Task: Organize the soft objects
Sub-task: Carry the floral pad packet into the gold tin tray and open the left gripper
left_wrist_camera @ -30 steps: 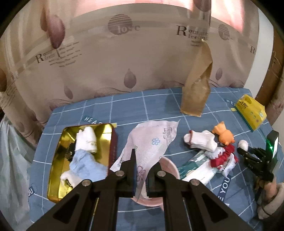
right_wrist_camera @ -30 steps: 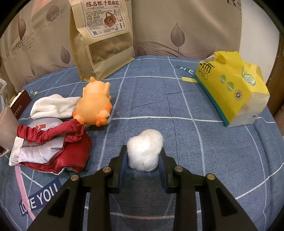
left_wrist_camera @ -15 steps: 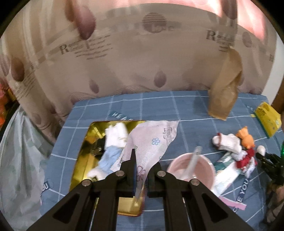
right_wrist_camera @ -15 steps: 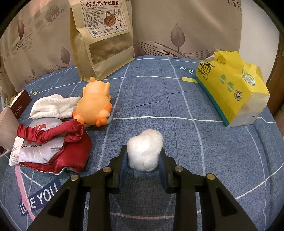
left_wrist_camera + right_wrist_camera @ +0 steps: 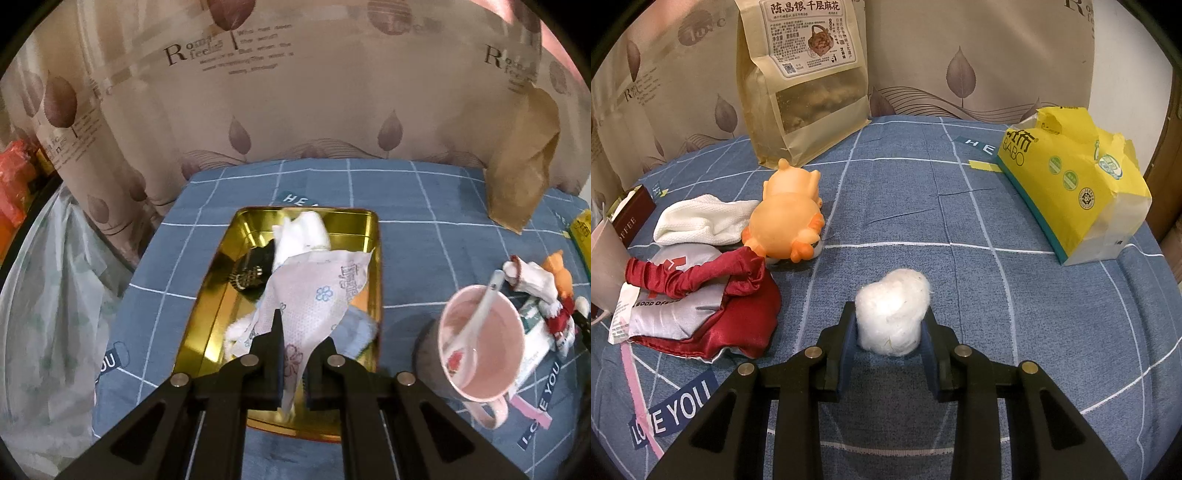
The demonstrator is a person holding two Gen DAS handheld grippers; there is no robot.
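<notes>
My left gripper is shut on a white floral-printed tissue pack and hangs it over the gold tin tray. In the tray lie a white sock, a black item and a light blue cloth, partly hidden by the pack. My right gripper is shut on a white cotton ball just above the blue checked cloth. Left of it lie a red satin cloth, a white sock and an orange plush toy.
A pink mug with a white spoon stands right of the tray. A brown paper snack bag leans on the curtain at the back. A yellow tissue pack lies at the right. A plastic bag hangs off the left edge.
The left gripper carried the floral pack leftward, from over the pink mug to over the gold tray, and came lower. The right gripper and the cotton ball have not moved.
</notes>
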